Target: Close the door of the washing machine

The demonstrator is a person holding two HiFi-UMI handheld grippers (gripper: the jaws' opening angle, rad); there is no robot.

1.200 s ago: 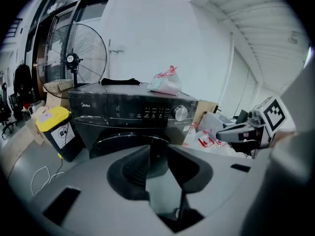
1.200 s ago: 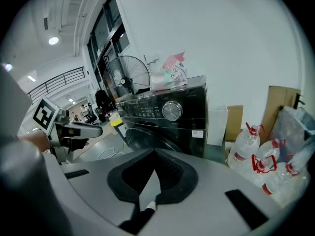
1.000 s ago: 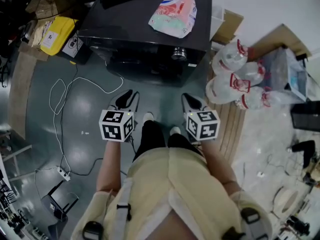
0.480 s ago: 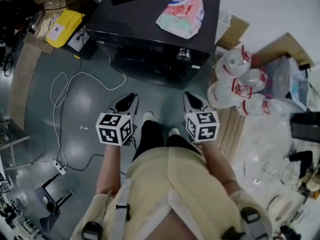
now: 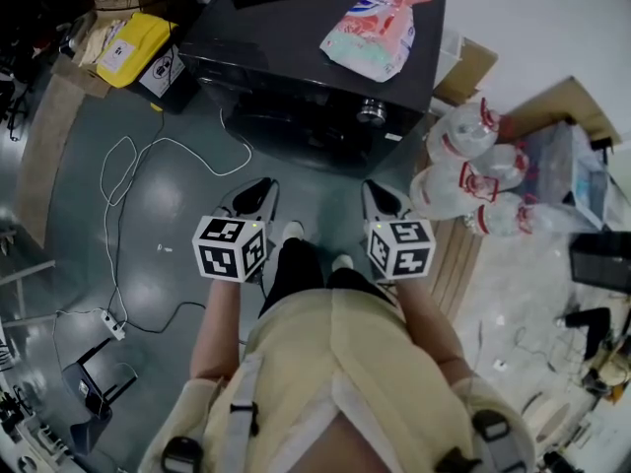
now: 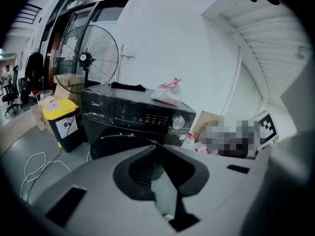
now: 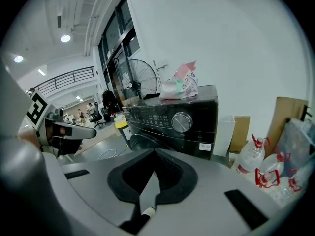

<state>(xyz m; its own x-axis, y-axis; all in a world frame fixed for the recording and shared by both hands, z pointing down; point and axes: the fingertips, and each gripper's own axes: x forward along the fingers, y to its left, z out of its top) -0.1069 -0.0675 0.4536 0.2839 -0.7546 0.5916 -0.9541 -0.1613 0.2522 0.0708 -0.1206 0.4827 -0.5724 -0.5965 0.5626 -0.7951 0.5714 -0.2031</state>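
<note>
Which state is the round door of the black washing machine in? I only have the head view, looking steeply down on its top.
Observer: In the left gripper view the dark round door of the black washing machine, below the control panel, looks shut.
Operator: Anything held on the left side?
Observer: No; the left tool has its jaws closing with nothing between them.
Operator: Anything behind the machine?
Observer: A black standing cage fan, off to its left.
</note>
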